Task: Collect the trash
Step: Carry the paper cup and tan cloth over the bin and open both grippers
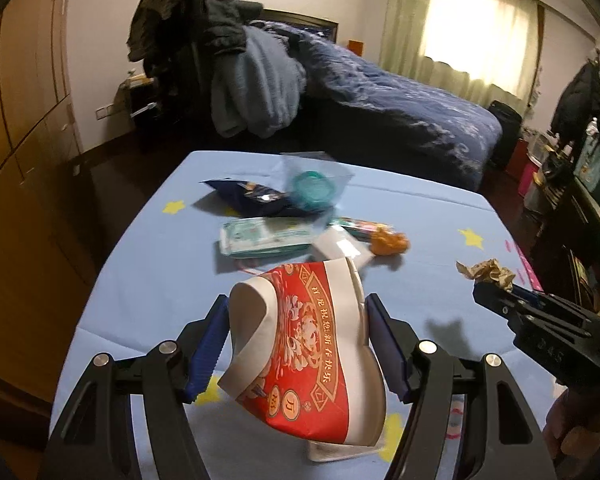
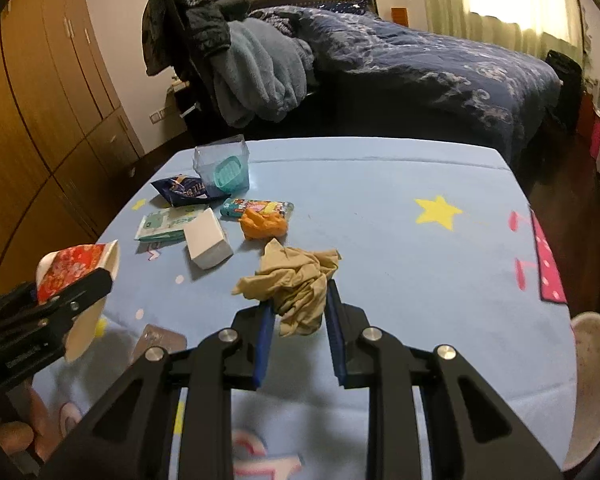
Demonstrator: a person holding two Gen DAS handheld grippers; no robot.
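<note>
A squashed red and white paper cup [image 1: 304, 344] hangs above the blue tablecloth [image 1: 148, 272], and my left gripper [image 1: 298, 304] is shut on it with a pad against each side. The right wrist view shows that cup [image 2: 72, 264] and left gripper [image 2: 80, 288] at the left edge. My right gripper [image 2: 300, 296] is shut on a crumpled brown paper wad [image 2: 296, 276], raised off the cloth. In the left wrist view the wad [image 1: 488, 272] and right gripper [image 1: 496, 292] sit at the far right.
Lying on the table [image 2: 380, 220] are a dark blue snack bag [image 2: 184, 190], a clear box [image 2: 224, 168], a green wipes pack [image 2: 164, 222], a white box [image 2: 206, 240], an orange scrap [image 2: 262, 222] and a colourful packet [image 2: 260, 206]. A white bowl [image 2: 592, 380] stands right; a bed [image 2: 420, 64] is behind.
</note>
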